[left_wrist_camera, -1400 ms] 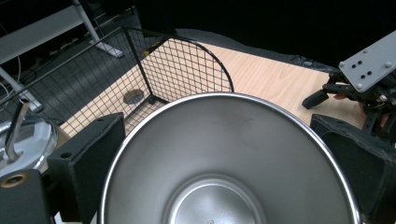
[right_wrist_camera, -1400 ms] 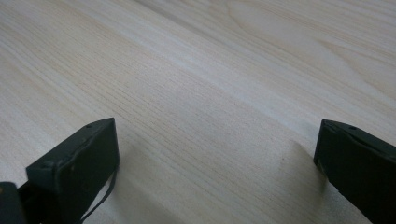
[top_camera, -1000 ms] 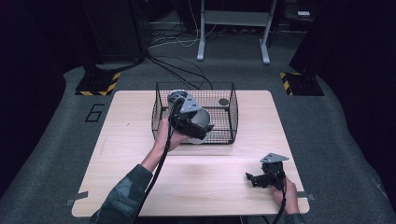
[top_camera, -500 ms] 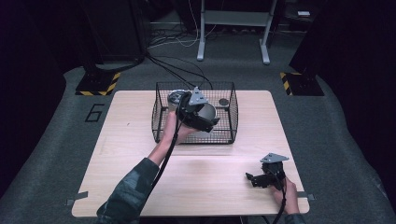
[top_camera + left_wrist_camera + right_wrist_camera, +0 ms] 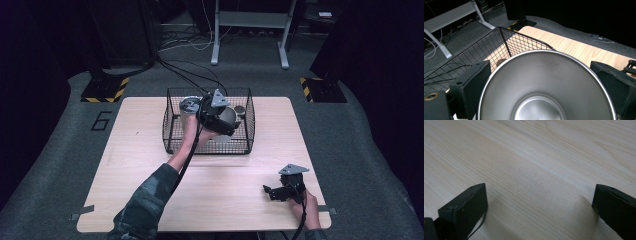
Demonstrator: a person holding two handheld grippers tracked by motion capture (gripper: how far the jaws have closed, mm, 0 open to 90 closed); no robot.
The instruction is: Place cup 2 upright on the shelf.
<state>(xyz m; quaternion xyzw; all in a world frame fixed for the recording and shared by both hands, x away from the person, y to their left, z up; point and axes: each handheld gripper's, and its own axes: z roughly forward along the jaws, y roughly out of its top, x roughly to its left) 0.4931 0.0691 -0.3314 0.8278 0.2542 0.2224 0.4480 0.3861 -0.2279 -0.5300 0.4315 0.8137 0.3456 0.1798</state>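
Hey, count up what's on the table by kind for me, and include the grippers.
Steel cups: 2, one held in the left gripper, another standing in the basket
Wire basket: 1
Small dark round item in the basket: 1
Grippers: 2, counting the right gripper
Total: 6

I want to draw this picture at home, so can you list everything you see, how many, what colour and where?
Table: one, light wood, in the middle of the dark floor.
Wire basket: one, black, on the table's far half.
Steel cup: one, shiny silver, held over the basket between the left jaws.
Second metal cup: one, silver, in the basket's far left corner.
Small round thing: one, dark, in the basket's far right corner; too small to name.
Striped floor plates: two, black and yellow, beyond the table's far corners.
Left hand-held gripper: black, shut on the steel cup.
Right hand-held gripper: black, open, at the table's near right.
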